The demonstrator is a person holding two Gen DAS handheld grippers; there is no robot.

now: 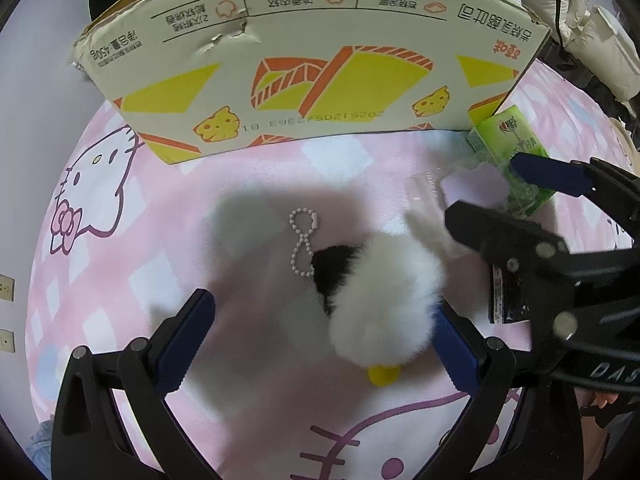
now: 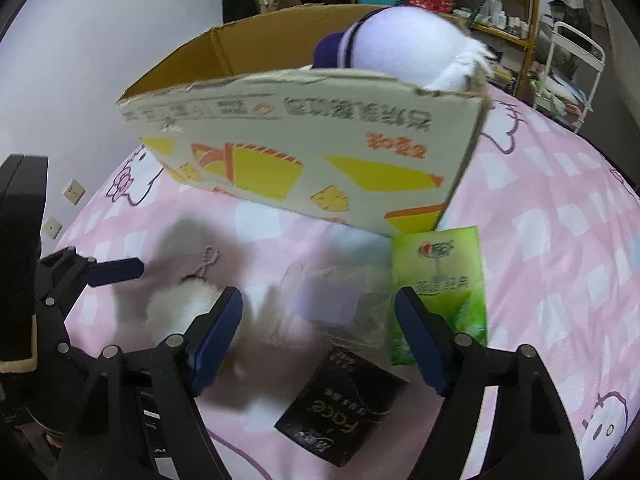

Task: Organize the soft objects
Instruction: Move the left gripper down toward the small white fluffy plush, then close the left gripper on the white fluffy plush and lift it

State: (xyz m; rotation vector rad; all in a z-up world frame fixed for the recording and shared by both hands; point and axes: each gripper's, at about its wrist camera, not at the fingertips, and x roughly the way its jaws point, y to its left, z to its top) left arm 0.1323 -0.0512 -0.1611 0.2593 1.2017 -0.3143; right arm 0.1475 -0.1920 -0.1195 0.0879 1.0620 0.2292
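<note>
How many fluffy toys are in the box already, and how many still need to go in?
One looks done: a white and purple plush pokes out of the cardboard box. Nothing is held yet: the left tongs are open around the fluffy white keychain toy on the pink bedsheet. The right tongs are open too. Left outside: that toy, the green tissue pack and the black packet.
</note>
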